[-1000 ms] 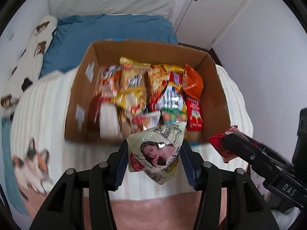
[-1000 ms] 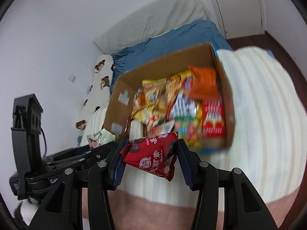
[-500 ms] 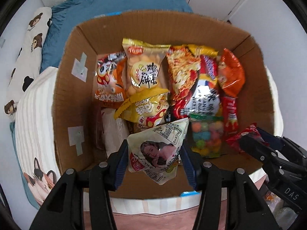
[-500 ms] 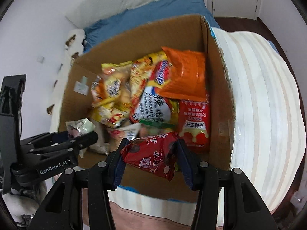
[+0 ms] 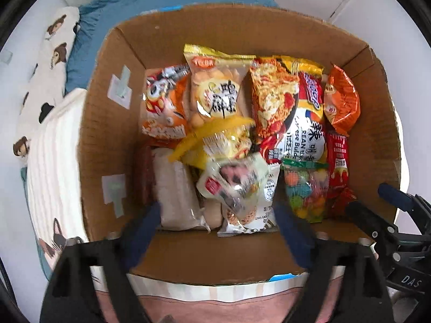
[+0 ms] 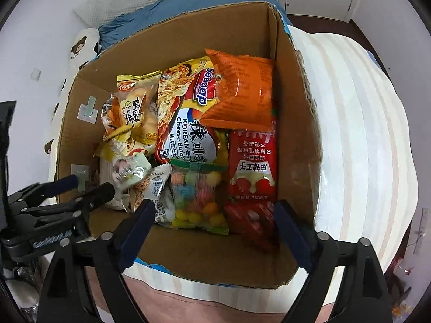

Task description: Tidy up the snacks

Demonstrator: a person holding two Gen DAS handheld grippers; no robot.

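Snacks fill a cardboard box (image 5: 113, 140) that sits on a striped cream blanket (image 6: 358, 134). Left gripper (image 5: 218, 226) over the box's near edge, fingers spread wide, nothing between them. Just beyond its tips: pale green packet with a face print (image 5: 237, 185), blurred, lying loose on top of the pile, apart from both fingers. Right gripper (image 6: 214, 223) likewise spread wide and empty. Small dark red packet (image 6: 253, 220) lies on the box floor at the near right corner, between the finger lines; contact with either cannot be told. Beside it a bag of coloured candy balls (image 6: 198, 196), then a red sachet (image 6: 252, 161). Mid-box: Korean cheese noodle pack (image 6: 188, 123), yellow packet (image 5: 215, 140). Far row: orange cartoon bag (image 5: 164, 107), yellow biscuit bag (image 5: 215, 88), orange crinkled bag (image 6: 239, 94). Beyond the box: blue pillow (image 5: 161, 2), bear-print cushion (image 5: 45, 62).
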